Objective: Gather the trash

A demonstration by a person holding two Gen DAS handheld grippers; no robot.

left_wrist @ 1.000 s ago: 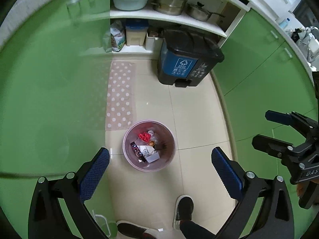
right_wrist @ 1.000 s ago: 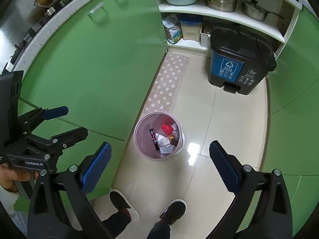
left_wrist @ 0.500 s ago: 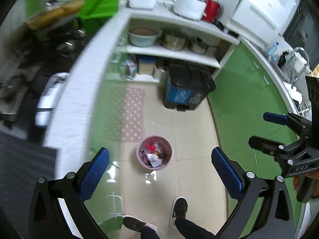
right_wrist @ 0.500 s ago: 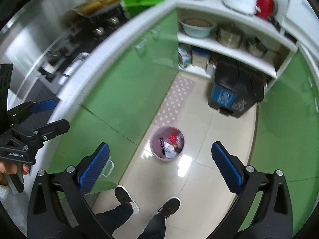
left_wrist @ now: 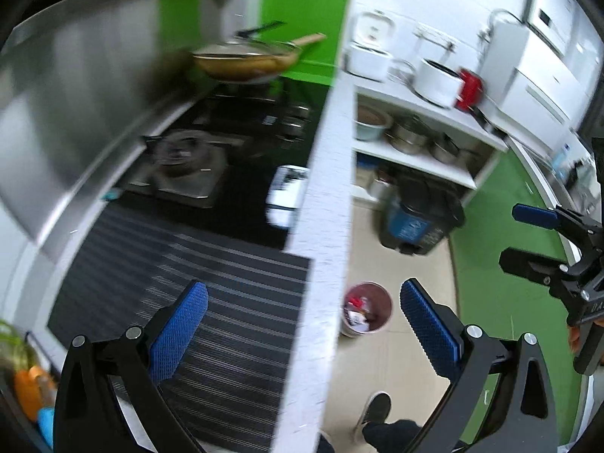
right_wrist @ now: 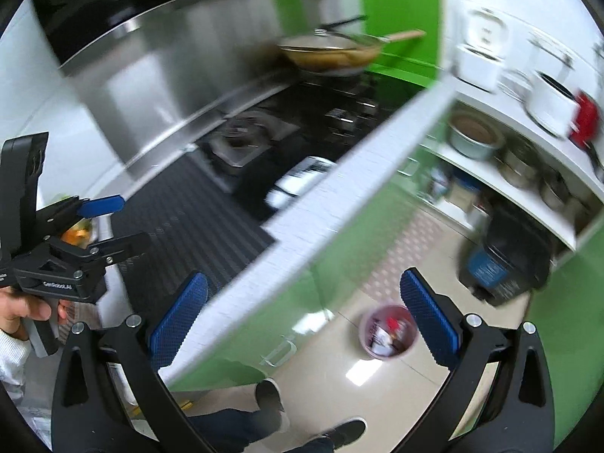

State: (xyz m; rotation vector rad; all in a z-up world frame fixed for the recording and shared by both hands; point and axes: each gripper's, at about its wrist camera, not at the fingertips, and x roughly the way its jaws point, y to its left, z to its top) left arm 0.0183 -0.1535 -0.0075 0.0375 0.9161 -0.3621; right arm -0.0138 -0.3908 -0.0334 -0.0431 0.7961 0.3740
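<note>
The left tool [left_wrist: 304, 326] has matt black plastic arms with bare metal screw heads, and its fingers [left_wrist: 177, 330] wear blue pads with a fine rough grid texture; the right tool [right_wrist: 304, 326] looks the same. Ahead of the left tool, the speckled white stone-like worktop [left_wrist: 321, 226] carries a dark ribbed mat [left_wrist: 211, 287] with a dull striped surface. Beyond that, the brushed steel wall panel [left_wrist: 75, 105] shines softly. The brown pan with a wooden handle [left_wrist: 245, 58] looks glossy. Below the right tool, the beige floor tiles [right_wrist: 355, 373] and green cabinet fronts [right_wrist: 264, 324] are smooth and reflective. The small pink plastic bin [right_wrist: 389, 332] holds crumpled wrappers.
</note>
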